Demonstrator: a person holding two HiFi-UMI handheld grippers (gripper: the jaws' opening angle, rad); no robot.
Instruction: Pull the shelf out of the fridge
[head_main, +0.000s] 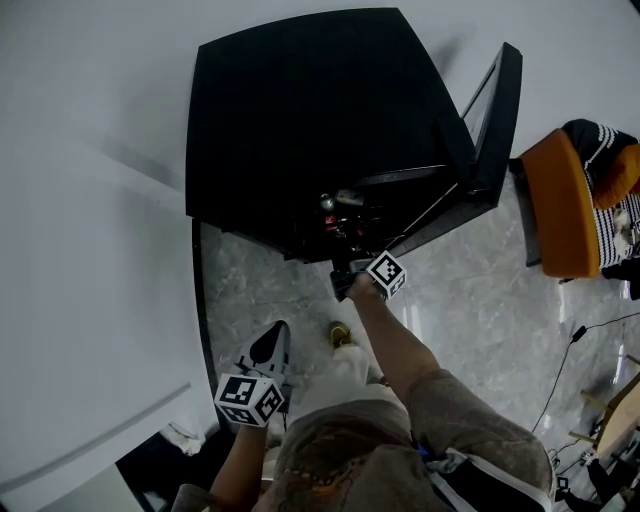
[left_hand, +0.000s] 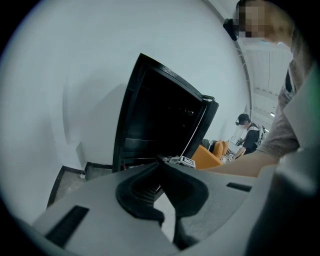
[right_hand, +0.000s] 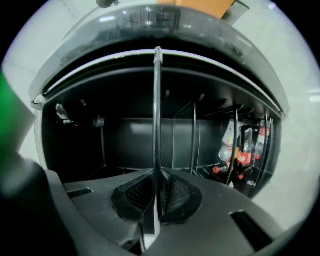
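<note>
The black fridge (head_main: 300, 120) stands against the white wall with its door (head_main: 495, 120) swung open to the right. My right gripper (head_main: 345, 275) reaches into the opening. In the right gripper view the picture is turned, so the glass shelf (right_hand: 157, 110) shows edge-on as a thin upright line running between the jaws. My right gripper (right_hand: 157, 192) is shut on its front edge. My left gripper (head_main: 270, 345) hangs low to the left, away from the fridge. Its tips (left_hand: 161, 167) meet with nothing between them.
Cola bottles (right_hand: 243, 155) stand inside the fridge beside the shelf. An orange chair (head_main: 560, 205) sits right of the door, with cables (head_main: 570, 360) on the marble floor. A person (left_hand: 247, 132) stands far behind. My foot (head_main: 340, 333) is just before the fridge.
</note>
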